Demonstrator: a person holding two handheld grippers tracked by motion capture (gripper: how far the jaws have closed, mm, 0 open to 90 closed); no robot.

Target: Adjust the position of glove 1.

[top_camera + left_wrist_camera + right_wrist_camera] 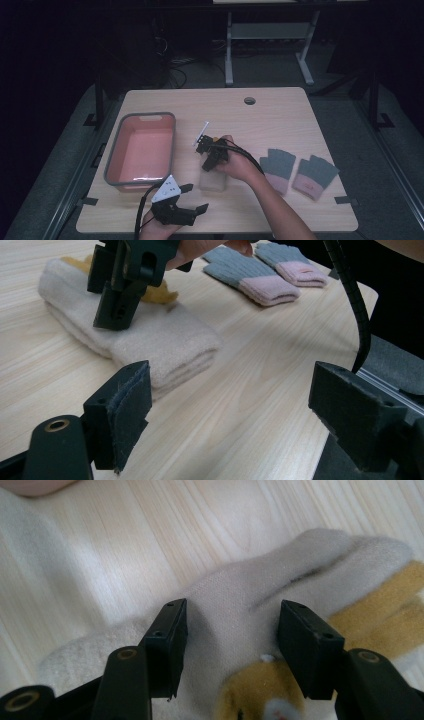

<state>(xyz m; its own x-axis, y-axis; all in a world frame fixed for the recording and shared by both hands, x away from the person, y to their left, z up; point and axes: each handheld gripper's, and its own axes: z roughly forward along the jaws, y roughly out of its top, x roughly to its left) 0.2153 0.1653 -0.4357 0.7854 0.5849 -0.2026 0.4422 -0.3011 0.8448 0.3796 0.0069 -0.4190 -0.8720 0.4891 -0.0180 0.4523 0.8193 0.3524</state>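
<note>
No writing is legible anywhere. The cream glove [235,610] lies flat mid-table, long axis toward the far edge. The right gripper [232,645] presses on it, jaws spread; the left gripper [225,410] stands wide apart, holding nothing.

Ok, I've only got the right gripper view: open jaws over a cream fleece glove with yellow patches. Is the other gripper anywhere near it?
Observer: No. The left gripper sits open at the near edge of the wooden table, apart from the cream fleece glove.
Operator: Any container around?
Observer: A pink plastic tub with a grey rim stands left of the glove.
Operator: Other gloves?
Observer: One grey-and-pink knitted glove and a second matching glove lie side by side to its right.
</note>
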